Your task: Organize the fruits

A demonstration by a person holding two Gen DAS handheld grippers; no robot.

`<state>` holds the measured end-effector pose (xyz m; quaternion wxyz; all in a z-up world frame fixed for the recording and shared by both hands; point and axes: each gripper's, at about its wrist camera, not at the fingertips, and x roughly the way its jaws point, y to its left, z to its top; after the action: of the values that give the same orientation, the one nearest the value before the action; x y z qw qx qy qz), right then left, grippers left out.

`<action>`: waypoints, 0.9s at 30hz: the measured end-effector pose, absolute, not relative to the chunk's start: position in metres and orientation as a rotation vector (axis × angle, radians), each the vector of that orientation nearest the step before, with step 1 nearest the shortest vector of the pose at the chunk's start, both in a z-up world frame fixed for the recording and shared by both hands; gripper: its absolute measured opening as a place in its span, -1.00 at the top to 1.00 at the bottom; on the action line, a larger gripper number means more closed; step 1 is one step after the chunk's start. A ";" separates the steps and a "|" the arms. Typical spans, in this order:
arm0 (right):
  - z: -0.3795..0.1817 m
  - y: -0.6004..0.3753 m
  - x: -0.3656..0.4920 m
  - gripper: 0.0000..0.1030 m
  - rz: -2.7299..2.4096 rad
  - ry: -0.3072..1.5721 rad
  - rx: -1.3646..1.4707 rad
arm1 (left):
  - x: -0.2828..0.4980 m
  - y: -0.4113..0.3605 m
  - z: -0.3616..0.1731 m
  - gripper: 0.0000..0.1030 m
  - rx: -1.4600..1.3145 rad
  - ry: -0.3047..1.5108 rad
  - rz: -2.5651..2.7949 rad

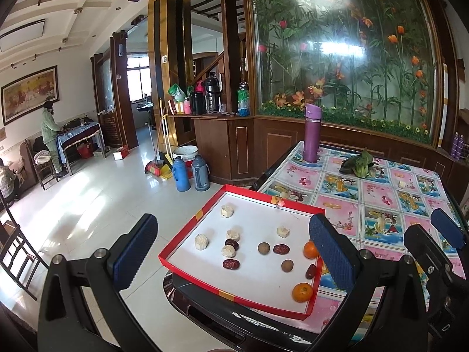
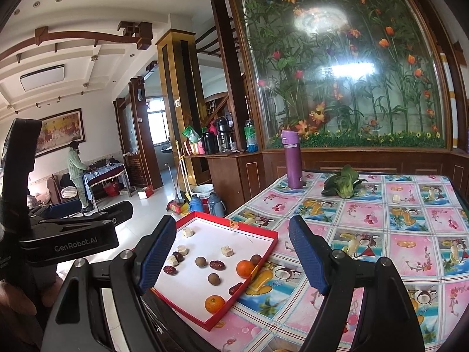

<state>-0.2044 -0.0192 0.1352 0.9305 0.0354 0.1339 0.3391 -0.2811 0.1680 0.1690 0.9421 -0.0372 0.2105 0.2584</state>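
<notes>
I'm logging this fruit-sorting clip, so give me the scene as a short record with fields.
surface: table with fruit-print cloth
container: red tray with white floor, at the table's near corner
oranges: two, near tray's right side
red dates: four
brown round fruits: at least two
pale lumps: five
off-tray: purple bottle upright, leafy green
left gripper: open, empty
right gripper: open, empty
</notes>
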 end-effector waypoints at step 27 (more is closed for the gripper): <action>0.136 -0.014 -0.204 -0.54 0.707 0.268 0.052 | -0.277 0.167 0.161 -1.00 -0.073 0.438 0.504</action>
<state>-0.2041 -0.0138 0.1360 0.9291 0.0252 0.1306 0.3452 -0.2769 0.1671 0.1608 0.9441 -0.0360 0.2149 0.2473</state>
